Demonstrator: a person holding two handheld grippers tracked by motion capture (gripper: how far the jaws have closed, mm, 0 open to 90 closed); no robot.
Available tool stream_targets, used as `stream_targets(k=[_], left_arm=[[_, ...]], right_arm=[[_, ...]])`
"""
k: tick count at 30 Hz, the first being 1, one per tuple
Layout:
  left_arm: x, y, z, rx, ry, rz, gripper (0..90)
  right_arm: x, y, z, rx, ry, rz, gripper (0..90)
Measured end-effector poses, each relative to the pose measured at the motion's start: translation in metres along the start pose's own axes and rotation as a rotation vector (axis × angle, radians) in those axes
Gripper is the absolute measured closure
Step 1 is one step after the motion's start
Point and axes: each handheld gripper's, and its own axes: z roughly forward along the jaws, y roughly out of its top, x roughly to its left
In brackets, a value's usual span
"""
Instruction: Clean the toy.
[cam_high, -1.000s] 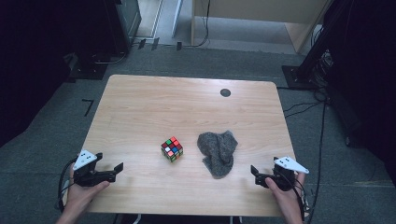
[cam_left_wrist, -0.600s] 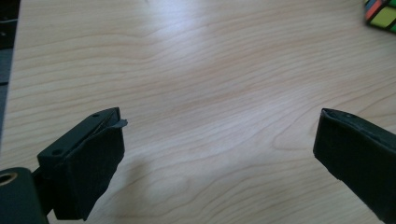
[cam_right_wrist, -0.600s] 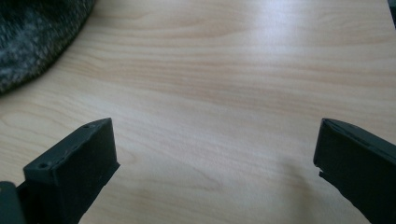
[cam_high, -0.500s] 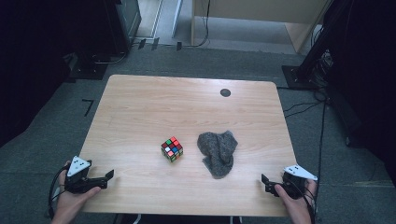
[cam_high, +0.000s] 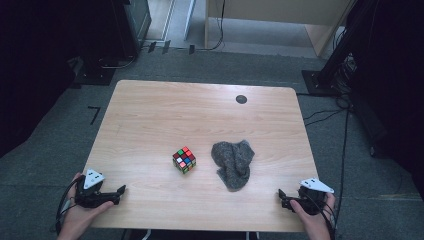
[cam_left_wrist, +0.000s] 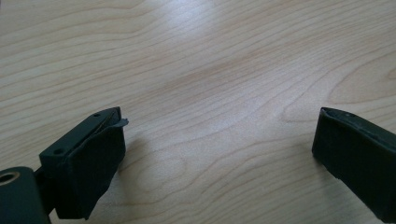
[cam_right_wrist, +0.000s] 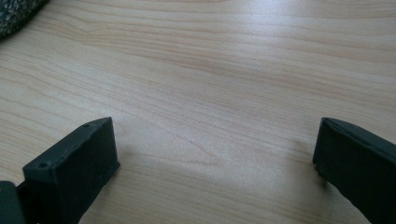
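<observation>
At lower left and lower right, the left gripper and right gripper rest spread wide, flanking the puzzle cube and grey cloth mid-table.

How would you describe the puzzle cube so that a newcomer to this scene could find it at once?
Start at the wooden table and look near its middle. There the puzzle cube sits just left of a crumpled grey cloth, apart from it. Its small bright squares of red, green, blue, white and orange set it apart from the dull, shapeless cloth.
</observation>
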Motion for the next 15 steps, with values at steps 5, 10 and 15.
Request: stream_targets(k=[5, 10, 15], left_arm=[[0.0001, 0.0007, 0.0007, 0.000, 0.006, -0.004, 3.3], [0.0002, 0.0007, 0.0007, 0.000, 0.005, -0.004, 3.3], [0.0002, 0.0007, 0.0007, 0.000, 0.005, -0.005, 3.4]], right_arm=[[0.0000, 0.0000, 0.0000, 0.000, 0.000, 0.000, 0.0], [0.0000, 0.0000, 0.0000, 0.000, 0.000, 0.000, 0.0], [0.0000, 0.0000, 0.0000, 0.000, 0.000, 0.000, 0.0]])
